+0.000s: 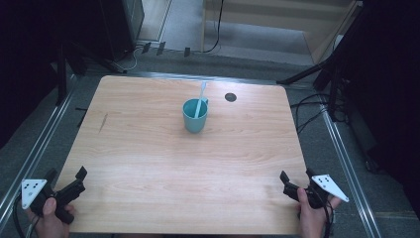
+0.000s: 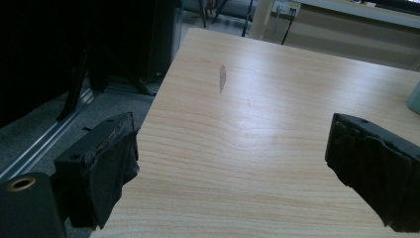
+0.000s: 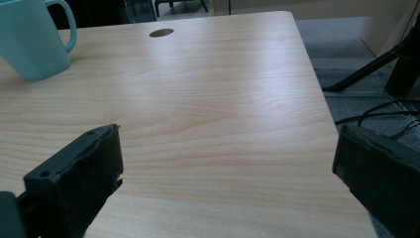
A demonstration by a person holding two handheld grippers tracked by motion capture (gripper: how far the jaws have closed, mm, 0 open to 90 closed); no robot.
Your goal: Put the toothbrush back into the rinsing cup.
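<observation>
A teal mug (image 1: 194, 115) stands upright a little behind the middle of the wooden table (image 1: 148, 158), with a pale toothbrush (image 1: 201, 97) leaning out of it. The mug (image 3: 32, 42) also appears at the top left of the right gripper view, and its edge (image 2: 415, 96) at the right border of the left gripper view. My left gripper (image 1: 66, 175) rests at the table's near left corner, jaws wide apart, nothing between them. My right gripper (image 1: 298, 176) sits at the near right corner, also open and empty. Both are far from the mug.
A dark round grommet hole (image 1: 230, 97) lies in the tabletop behind and right of the mug. A short dark scuff (image 1: 103, 122) marks the left side. Metal rails (image 1: 44, 139), stand legs and cables (image 1: 312, 106) surround the table on the floor.
</observation>
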